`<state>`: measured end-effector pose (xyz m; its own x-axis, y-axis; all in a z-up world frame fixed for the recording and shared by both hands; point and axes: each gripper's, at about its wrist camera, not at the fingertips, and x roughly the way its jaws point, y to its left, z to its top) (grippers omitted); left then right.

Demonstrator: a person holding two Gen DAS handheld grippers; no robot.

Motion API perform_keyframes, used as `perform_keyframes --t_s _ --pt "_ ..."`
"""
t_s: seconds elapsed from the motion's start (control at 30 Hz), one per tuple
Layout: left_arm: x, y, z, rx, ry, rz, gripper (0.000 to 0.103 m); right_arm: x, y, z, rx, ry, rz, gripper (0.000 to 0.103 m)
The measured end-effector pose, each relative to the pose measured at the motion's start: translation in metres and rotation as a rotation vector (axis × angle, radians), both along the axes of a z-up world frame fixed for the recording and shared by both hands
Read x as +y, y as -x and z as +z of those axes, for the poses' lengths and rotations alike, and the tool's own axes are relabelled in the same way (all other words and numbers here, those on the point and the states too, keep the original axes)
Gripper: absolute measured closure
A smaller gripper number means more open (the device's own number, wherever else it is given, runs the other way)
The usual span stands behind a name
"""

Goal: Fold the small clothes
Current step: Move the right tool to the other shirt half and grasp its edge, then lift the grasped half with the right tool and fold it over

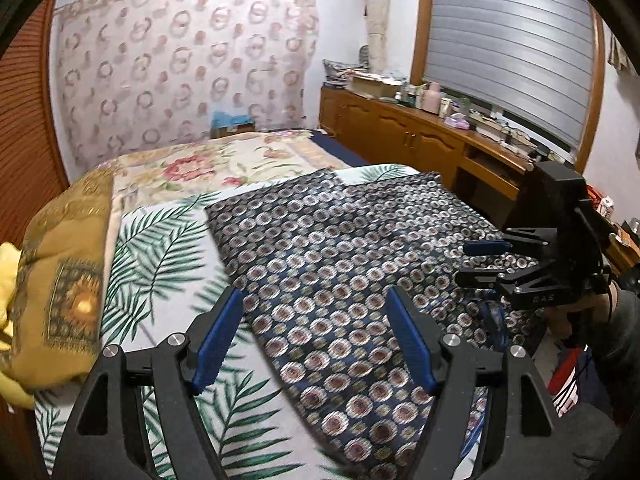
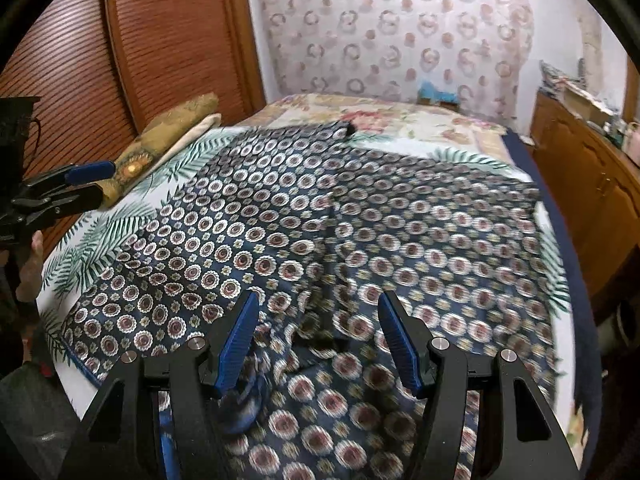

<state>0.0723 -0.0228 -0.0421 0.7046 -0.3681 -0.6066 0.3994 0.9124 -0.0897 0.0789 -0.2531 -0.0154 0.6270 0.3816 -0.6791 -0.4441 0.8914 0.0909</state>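
Bedspread (image 1: 168, 240) borders garment (image 1: 340, 264) leftward.

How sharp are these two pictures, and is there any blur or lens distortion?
Left wrist view: mostly sharp, with slight smear on the palm-leaf sheet and strong fisheye bending of the window blind. Right wrist view: the patterned garment is motion-blurred, worst at lower right, with dark vignette corners.

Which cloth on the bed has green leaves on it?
The white sheet spread under the others. It alone has green fern leaves. The dark blue garment on top shows round medallions, and the cream bedspread farther back has pink flowers.
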Motion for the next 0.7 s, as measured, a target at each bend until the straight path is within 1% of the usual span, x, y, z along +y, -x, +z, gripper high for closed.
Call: perform_keyframes --t_s 0.13,0.23,0.33,0.4,0.43,0.47,0.6,0.7 --pt "0.007 0.003 -0.009 0.010 -0.007 0.021 0.028 0.012 -0.015 -0.012 0.043 0.022 0.024 0.042" --pt "0.011 0.004 -0.013 0.017 0.001 0.028 0.028 0.021 -0.023 -0.018 0.061 0.026 0.032 0.046" --pt "0.013 0.004 -0.017 0.026 0.005 0.033 0.028 0.028 -0.027 -0.019 0.063 0.025 0.049 0.061" --pt "0.013 0.003 -0.018 0.030 0.005 0.033 0.028 0.034 -0.028 -0.021 0.060 0.028 0.069 0.080" --pt "0.012 0.002 -0.019 0.031 0.004 0.034 0.028 0.036 -0.026 -0.020 0.054 0.031 0.077 0.085" --pt "0.013 0.003 -0.020 0.033 0.004 0.035 0.028 0.038 -0.026 -0.019 0.047 0.029 0.089 0.095" --pt "0.012 0.003 -0.021 0.039 0.009 0.032 0.028 0.032 -0.012 -0.006 -0.019 0.014 0.082 0.099" --pt "0.008 0.004 -0.022 0.040 0.008 0.022 0.028 0.021 -0.001 0.002 -0.064 0.012 0.046 0.099"
